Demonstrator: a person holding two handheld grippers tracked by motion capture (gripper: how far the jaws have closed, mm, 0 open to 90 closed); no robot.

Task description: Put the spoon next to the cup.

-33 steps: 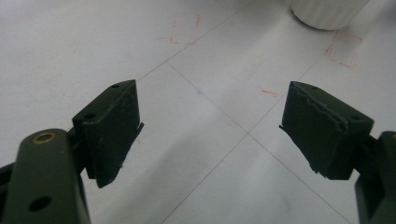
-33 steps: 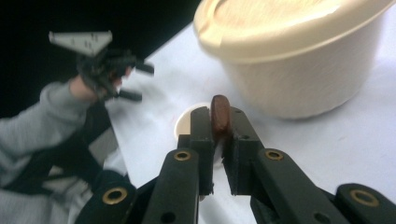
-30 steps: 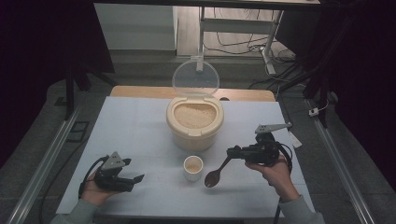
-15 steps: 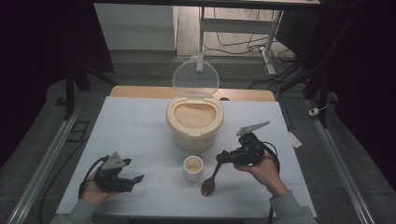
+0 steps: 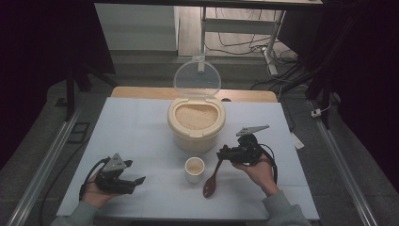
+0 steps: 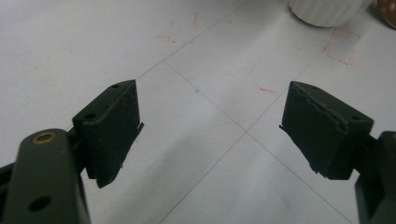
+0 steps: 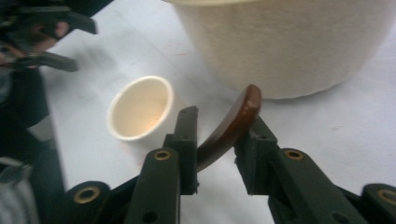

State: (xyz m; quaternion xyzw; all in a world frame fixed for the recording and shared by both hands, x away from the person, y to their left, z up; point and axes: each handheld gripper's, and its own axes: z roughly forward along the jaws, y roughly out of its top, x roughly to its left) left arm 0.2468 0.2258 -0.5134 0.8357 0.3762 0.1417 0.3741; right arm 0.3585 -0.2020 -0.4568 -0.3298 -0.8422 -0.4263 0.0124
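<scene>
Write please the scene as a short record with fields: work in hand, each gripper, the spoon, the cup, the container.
work: laying down a wooden spoon beside the cup
right gripper: jaws have just been opening; spoon handle between them, seemingly touching one pad
left gripper: open, nothing between the jaws, low over the table
spoon: bowl on the table, handle slanting up
cup: small, white, upright, left of the spoon
container: cream, lid up, full of grain
</scene>
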